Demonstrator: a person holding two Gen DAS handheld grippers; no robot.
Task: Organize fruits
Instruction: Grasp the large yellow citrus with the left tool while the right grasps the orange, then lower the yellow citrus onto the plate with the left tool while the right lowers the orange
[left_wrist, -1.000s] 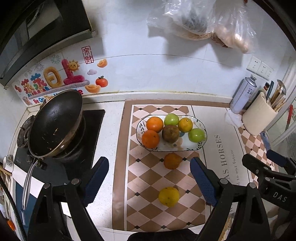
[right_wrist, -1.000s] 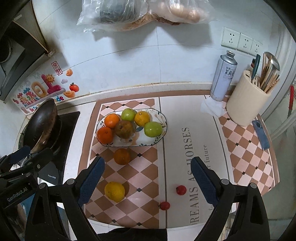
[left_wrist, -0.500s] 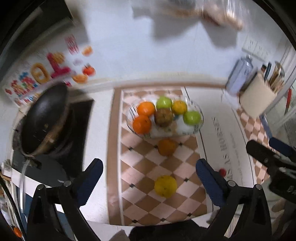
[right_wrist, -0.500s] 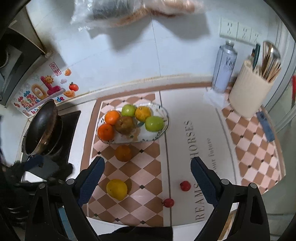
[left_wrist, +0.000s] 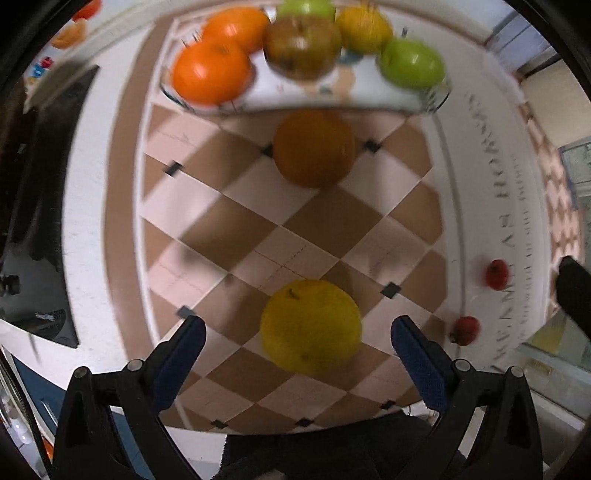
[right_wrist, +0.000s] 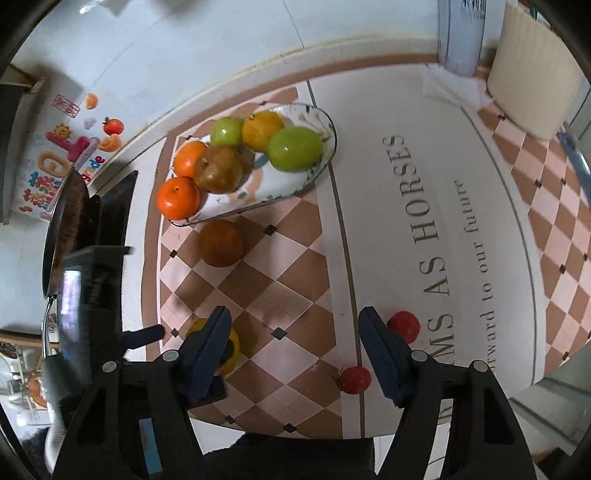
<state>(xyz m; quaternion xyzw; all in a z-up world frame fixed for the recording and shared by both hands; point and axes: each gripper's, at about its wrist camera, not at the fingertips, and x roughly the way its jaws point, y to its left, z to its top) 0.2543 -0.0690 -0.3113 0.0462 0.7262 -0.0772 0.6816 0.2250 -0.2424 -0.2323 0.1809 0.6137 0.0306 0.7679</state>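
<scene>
Frying pan (right_wrist: 66, 218): dark, tilted on the black hob at the far left of the surface.
Left tool (left_wrist: 297, 334): pointing straight down over the checked mat (left_wrist: 221, 229); blue pads spread as wide as they go, empty; pads clear of the fruit on both sides.
Yellow fruit (left_wrist: 310, 325): on the mat, near edge, lying in the gap between the left tool's pads, untouched; in the right wrist view partly hidden behind a pad.
Dull orange fruit (left_wrist: 314, 147): loose on the mat, just in front of the dish, apart from the yellow fruit.
Fruit dish (right_wrist: 314, 173): oval, patterned, at the back of the mat; holds two bright oranges (right_wrist: 179, 197), a brown pear-like fruit (right_wrist: 219, 170), two green apples (right_wrist: 293, 147) and a yellow-orange citrus (right_wrist: 262, 125), packed touching one another.
Right tool (right_wrist: 295, 341): angled steeply down over the near edge of the mat; jaws closing, part-way apart, nothing between the pads.
Small red fruit, near (right_wrist: 355, 379): on the mat's white band, just inside the right tool's right-hand pad, not pressed by it.
Small red fruit, far (right_wrist: 404, 326): just beside that pad's outer side, by the printed lettering.
Spray can (right_wrist: 461, 37): upright at the back right.
Cream utensil holder (right_wrist: 532, 74): far right, beside the can.
</scene>
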